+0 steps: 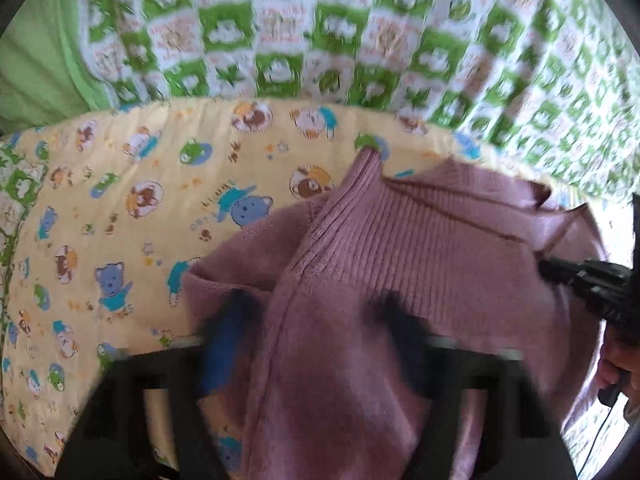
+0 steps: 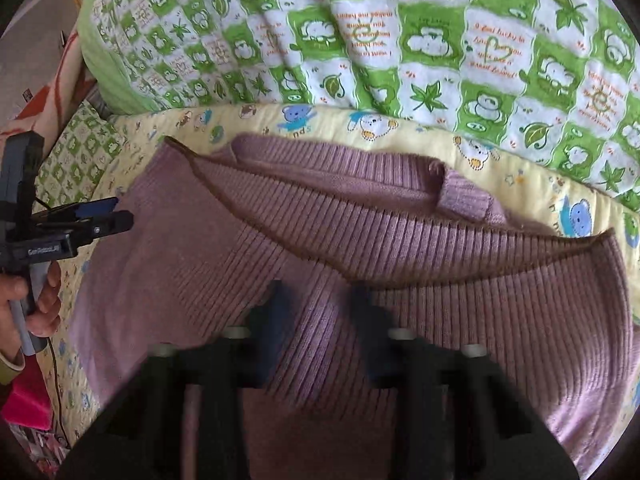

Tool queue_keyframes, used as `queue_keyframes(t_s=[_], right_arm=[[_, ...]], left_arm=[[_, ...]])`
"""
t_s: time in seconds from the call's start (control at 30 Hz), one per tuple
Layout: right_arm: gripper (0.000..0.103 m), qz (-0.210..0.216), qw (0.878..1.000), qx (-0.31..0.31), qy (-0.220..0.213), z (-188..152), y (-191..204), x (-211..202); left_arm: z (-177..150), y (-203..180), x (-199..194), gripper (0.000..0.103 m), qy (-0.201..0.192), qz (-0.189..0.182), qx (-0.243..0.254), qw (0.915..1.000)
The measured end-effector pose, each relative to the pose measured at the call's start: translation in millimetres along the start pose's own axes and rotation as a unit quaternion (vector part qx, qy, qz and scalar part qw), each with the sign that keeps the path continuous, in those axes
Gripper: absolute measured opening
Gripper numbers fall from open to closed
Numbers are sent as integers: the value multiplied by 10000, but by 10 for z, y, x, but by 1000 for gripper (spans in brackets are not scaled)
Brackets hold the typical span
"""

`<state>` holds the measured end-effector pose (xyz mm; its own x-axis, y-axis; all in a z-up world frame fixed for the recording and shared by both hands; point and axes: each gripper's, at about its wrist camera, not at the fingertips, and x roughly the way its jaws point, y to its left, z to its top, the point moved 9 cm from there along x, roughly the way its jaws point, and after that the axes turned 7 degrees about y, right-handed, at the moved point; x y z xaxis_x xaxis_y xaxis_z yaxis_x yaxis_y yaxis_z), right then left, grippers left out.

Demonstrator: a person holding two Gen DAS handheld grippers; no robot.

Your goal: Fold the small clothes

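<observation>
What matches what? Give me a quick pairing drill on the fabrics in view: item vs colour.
Items:
1. sweater
2. bear-print quilt
3. checked quilt

Colours:
A. green and white
B. mauve, ribbed knit
C. pale yellow

Pairs: 1-B, 2-C, 3-A
</observation>
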<state>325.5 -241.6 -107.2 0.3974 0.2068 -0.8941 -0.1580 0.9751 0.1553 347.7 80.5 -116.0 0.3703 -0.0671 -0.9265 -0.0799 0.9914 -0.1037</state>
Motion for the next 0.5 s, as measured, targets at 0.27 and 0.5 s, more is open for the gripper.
queue_keyframes(t_s=[0.27, 0.5], right_arm=[[4, 117, 9954, 535, -786, 364, -145, -299], [5, 167, 9949, 939, -335, 420, -262, 120]], left_arm=[[170, 145, -172, 8, -267, -68, -196, 9994], [137, 316, 11, 17, -186, -168, -516, 9984]])
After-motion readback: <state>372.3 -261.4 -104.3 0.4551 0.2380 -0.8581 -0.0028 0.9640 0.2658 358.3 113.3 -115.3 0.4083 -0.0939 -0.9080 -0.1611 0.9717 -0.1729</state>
